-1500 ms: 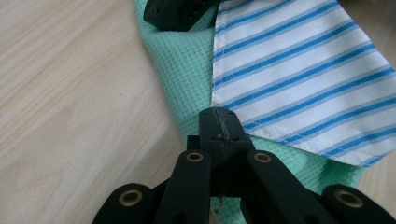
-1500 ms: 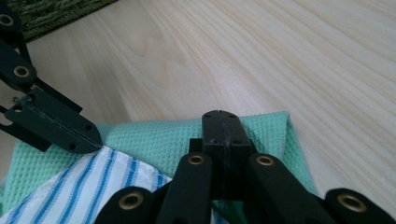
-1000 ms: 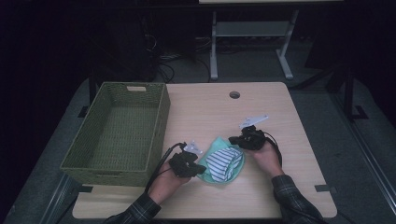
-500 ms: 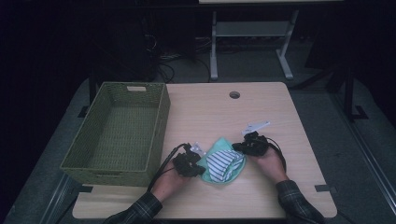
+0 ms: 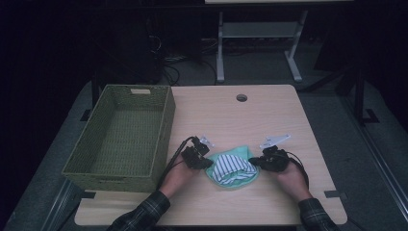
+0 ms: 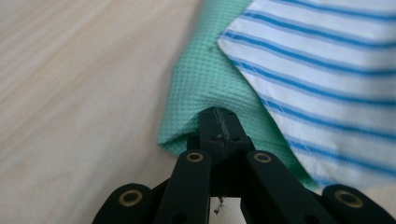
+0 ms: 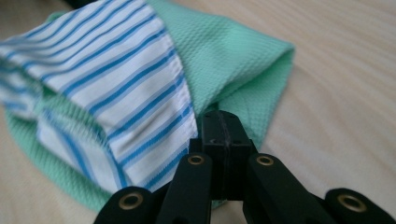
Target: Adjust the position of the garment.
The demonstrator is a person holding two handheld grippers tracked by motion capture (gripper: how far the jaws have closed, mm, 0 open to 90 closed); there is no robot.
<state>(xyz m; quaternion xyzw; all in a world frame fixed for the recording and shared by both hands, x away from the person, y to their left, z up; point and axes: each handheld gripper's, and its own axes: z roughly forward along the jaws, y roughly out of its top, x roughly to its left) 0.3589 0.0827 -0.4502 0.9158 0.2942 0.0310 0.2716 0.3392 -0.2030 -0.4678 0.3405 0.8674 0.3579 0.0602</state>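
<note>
While the wicker basket (image 5: 122,137) at frame left sits empty, left gripper (image 5: 201,161) & right gripper (image 5: 260,162) each pinch an edge of the green cloth (image 5: 231,166) w/ striped cloth (image 5: 230,165) on it, lower center — folding looks partway, binning prob. still left.

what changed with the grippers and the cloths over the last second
The left gripper slid forward along the table and the right gripper drew back toward the person, levelling the pair. Both are clamped on opposite edges of the mint green waffle cloth, with the blue-striped white cloth on it. The green woven basket stayed put.
</note>
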